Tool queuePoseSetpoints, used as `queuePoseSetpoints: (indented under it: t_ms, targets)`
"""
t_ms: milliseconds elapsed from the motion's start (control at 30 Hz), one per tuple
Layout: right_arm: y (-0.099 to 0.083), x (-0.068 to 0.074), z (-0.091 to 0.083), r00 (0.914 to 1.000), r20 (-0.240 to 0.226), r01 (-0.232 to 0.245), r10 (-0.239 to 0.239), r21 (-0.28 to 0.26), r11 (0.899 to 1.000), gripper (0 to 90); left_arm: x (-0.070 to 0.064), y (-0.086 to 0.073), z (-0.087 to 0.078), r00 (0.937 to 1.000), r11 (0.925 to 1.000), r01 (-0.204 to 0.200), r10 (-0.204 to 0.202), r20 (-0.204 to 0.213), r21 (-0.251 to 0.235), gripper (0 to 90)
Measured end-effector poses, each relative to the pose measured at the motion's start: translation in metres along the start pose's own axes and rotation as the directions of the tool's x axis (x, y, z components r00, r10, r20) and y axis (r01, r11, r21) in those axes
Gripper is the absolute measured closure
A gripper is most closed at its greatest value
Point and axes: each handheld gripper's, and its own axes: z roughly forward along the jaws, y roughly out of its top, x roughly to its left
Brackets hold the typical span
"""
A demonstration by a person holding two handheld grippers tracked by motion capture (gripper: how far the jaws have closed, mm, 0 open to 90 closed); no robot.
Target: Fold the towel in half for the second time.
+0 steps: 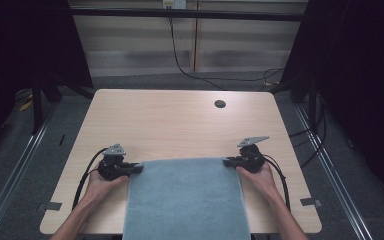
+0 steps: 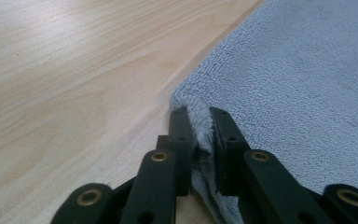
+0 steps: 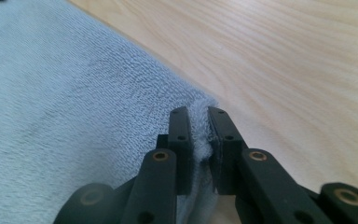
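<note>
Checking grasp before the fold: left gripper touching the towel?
Touching. Left gripper view: the left gripper has both jaws pinched on the towel corner, cloth bunched between them.

High view above, facing forward-down; tool views close, low over table [image 1: 180, 125] — all share towel [image 1: 185, 195] corners.

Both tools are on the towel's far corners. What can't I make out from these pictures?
- Near end of the grey-blue terry towel: cut off by the high view's bottom edge.
- Pinched left corner: hidden between the left tool jaws, left gripper view.
- Pinched right corner: hidden in the right tool, right gripper view.
</note>
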Motion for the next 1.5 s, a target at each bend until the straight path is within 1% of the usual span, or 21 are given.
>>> queuePoseSetpoints:
  t_ms: [33,67,167,200,333,367,533,600,700,733,767,833,933,1133,1167,1267,1300,1333,1367,1433,1500]
  targets:
    - [0.000,-0.001,0.000,0.9996,-0.022,-0.015,0.015,-0.007,1.000,82.2,0.000,0.000,0.000,1.0000,1.0000,0.003,-0.003,-0.001,0.000,81.7]
    - [0.000,-0.002,-0.001,0.9994,-0.024,-0.023,0.023,-0.009,1.000,82.5,0.001,0.000,-0.001,0.9996,0.9994,0.029,-0.029,0.005,-0.017,81.9]
    - [0.002,-0.002,-0.006,0.9990,-0.028,-0.035,0.034,-0.036,0.999,83.0,0.003,0.003,-0.004,0.9989,0.9980,0.047,-0.047,0.005,-0.042,82.1]
    - [0.003,-0.002,-0.009,0.9991,-0.028,-0.035,0.033,-0.051,0.998,83.0,0.005,0.009,-0.007,0.9972,0.9936,0.075,-0.075,0.005,-0.084,82.2]
    - [0.010,-0.003,-0.022,0.9986,-0.033,-0.046,0.042,-0.117,0.992,83.4,0.004,0.021,-0.012,0.9971,0.9882,0.076,-0.074,0.016,-0.133,82.5]
    - [0.011,-0.002,-0.025,0.9986,-0.032,-0.047,0.043,-0.128,0.991,83.6,0.004,0.026,-0.016,0.9966,0.9829,0.079,-0.075,0.035,-0.166,82.5]
    - [0.017,-0.003,-0.037,0.9980,-0.051,-0.047,0.038,-0.174,0.984,84.1,0.006,0.033,-0.025,0.9968,0.9774,0.074,-0.066,0.044,-0.198,82.7]
    - [0.020,-0.004,-0.042,0.9968,-0.067,-0.057,0.045,-0.204,0.977,84.2,0.008,0.038,-0.028,0.9955,0.9680,0.088,-0.077,0.055,-0.235,82.7]
    - [0.034,-0.004,-0.054,0.9938,-0.101,-0.073,0.047,-0.267,0.961,84.4,0.010,0.047,-0.032,0.9962,0.9622,0.082,-0.071,0.050,-0.260,82.7]
    - [0.034,-0.004,-0.054,0.9938,-0.101,-0.073,0.047,-0.267,0.961,84.4,0.010,0.051,-0.035,0.9973,0.9601,0.071,-0.063,0.039,-0.270,82.7]
    - [0.043,-0.003,-0.061,0.9947,-0.098,-0.059,0.032,-0.286,0.956,84.4,0.012,0.058,-0.039,0.9966,0.9508,0.080,-0.071,0.041,-0.299,82.7]
    - [0.052,-0.003,-0.068,0.9954,-0.094,-0.048,0.020,-0.309,0.950,84.4,0.014,0.066,-0.043,0.9965,0.9434,0.082,-0.074,0.038,-0.321,82.7]
    - [0.063,-0.005,-0.075,0.9960,-0.087,-0.047,0.019,-0.331,0.943,84.5,0.018,0.078,-0.048,0.9972,0.9369,0.074,-0.068,0.030,-0.342,82.7]
    - [0.079,-0.014,-0.077,0.9966,-0.080,-0.047,0.020,-0.351,0.935,84.6,0.016,0.103,-0.059,0.9999,0.9375,0.011,-0.010,0.003,-0.348,82.6]
    - [0.081,-0.016,-0.078,0.9964,-0.082,-0.049,0.020,-0.361,0.931,84.7,0.018,0.112,-0.062,0.9999,0.9335,0.006,-0.009,-0.005,-0.359,82.7]
    - [0.090,-0.021,-0.080,0.9962,-0.080,-0.061,0.034,-0.372,0.926,84.9,0.023,0.123,-0.063,0.9994,0.9322,0.011,-0.022,-0.026,-0.362,82.7]
    - [0.094,-0.023,-0.080,0.9965,-0.078,-0.058,0.031,-0.368,0.928,84.9,0.025,0.126,-0.061,0.9989,0.9385,0.008,-0.024,-0.042,-0.345,82.7]
    - [0.100,-0.025,-0.081,0.9975,-0.066,-0.046,0.023,-0.356,0.933,84.9,0.025,0.126,-0.061,0.9989,0.9385,0.008,-0.024,-0.042,-0.345,82.7]
    - [0.105,-0.027,-0.081,0.9985,-0.051,-0.038,0.021,-0.349,0.936,84.9,0.026,0.134,-0.059,0.9984,0.9367,0.004,-0.023,-0.051,-0.350,82.8]
    - [0.114,-0.028,-0.082,0.9984,-0.050,-0.043,0.026,-0.361,0.932,85.0,0.028,0.140,-0.058,0.9982,0.9287,0.012,-0.033,-0.050,-0.371,82.8]
    - [0.118,-0.028,-0.083,0.9988,-0.044,-0.035,0.021,-0.364,0.931,85.0,0.030,0.142,-0.058,0.9979,0.9268,0.014,-0.037,-0.054,-0.375,82.8]
